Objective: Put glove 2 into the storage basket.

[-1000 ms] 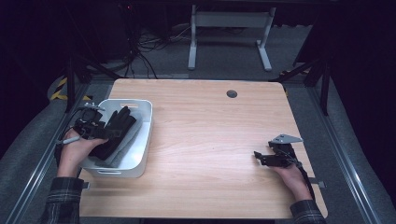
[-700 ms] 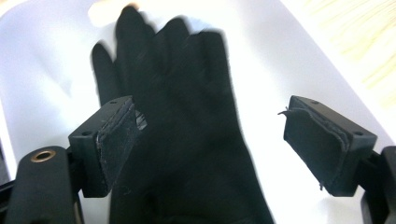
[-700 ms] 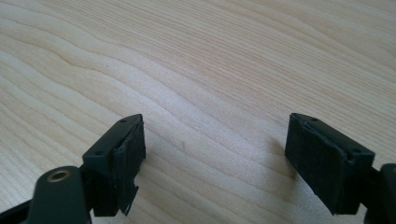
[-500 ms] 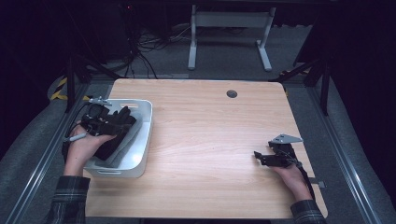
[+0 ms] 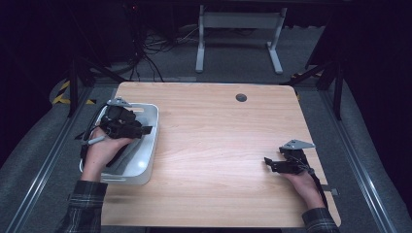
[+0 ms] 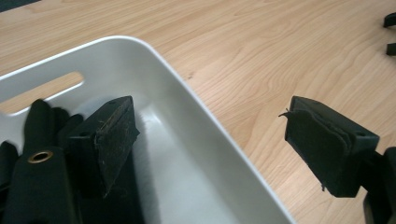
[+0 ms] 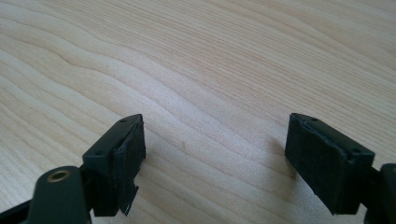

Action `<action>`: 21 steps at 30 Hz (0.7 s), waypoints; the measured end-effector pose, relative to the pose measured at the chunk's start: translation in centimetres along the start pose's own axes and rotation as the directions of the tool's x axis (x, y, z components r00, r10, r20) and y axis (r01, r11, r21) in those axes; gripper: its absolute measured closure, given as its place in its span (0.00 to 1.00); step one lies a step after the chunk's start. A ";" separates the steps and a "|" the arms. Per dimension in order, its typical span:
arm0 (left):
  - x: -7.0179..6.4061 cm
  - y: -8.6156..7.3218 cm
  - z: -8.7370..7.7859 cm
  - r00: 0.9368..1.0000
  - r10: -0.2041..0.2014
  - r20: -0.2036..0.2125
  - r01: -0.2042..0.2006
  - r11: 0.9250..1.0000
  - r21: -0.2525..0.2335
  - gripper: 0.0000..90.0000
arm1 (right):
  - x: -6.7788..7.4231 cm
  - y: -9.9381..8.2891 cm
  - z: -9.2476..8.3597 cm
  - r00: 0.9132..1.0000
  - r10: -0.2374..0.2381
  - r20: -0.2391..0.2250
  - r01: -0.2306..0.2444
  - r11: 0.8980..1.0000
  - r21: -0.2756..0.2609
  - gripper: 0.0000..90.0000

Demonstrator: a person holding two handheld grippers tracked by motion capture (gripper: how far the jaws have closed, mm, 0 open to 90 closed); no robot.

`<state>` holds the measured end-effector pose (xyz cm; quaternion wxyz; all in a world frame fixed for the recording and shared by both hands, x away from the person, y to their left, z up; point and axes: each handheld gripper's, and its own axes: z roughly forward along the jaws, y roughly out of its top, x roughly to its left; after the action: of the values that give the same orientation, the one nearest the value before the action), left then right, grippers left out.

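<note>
Lifting away from the dark cloth (image 6: 32, 177), the left claw (image 5: 127, 127) is hovering wide open over the white bin (image 5: 148, 145) at the desk's (image 5: 218, 145) nine o'clock. Cloth is lying inside the bin; the right claw (image 5: 270, 164) is resting open at four o'clock.

Table: pale wooden top (image 5: 209, 160) with rounded corners and wavy grain, standing on grey carpet.
Hole: a small dark round opening (image 5: 241, 97) near the table's far edge, a little right of the middle.
Metal stand: a light grey frame (image 5: 238, 36) with two legs and a crossbar, on the floor beyond the table.
Cables: dark wires (image 5: 148, 58) lying tangled on the floor behind the table's far left corner.
Hazard tape: yellow and black stripes (image 5: 62, 93) on the floor, left of the table.
Rails: grey metal strips (image 5: 357, 165) running along the floor on both sides of the table.
</note>
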<state>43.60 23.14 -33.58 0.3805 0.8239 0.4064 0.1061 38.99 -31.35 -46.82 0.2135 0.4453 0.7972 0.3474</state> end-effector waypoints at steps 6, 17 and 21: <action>-1.4 0.6 1.0 1.000 0.020 0.021 -0.020 1.000 -0.012 0.19 | 0.0 0.0 0.0 1.000 0.000 0.002 0.000 1.000 -0.001 0.23; -4.9 1.4 3.2 0.995 0.070 0.067 -0.069 0.997 -0.017 0.18 | 0.0 0.0 0.0 1.000 0.000 0.002 0.000 1.000 -0.001 0.23; -6.3 1.4 4.4 0.991 0.098 0.088 -0.097 0.995 -0.013 0.18 | 0.0 0.0 0.0 1.000 -0.001 0.002 0.001 1.000 0.000 0.23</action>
<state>42.54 15.51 -34.75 0.3961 0.8450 0.3480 0.0895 38.98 -31.33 -46.82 0.2145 0.4451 0.7973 0.3467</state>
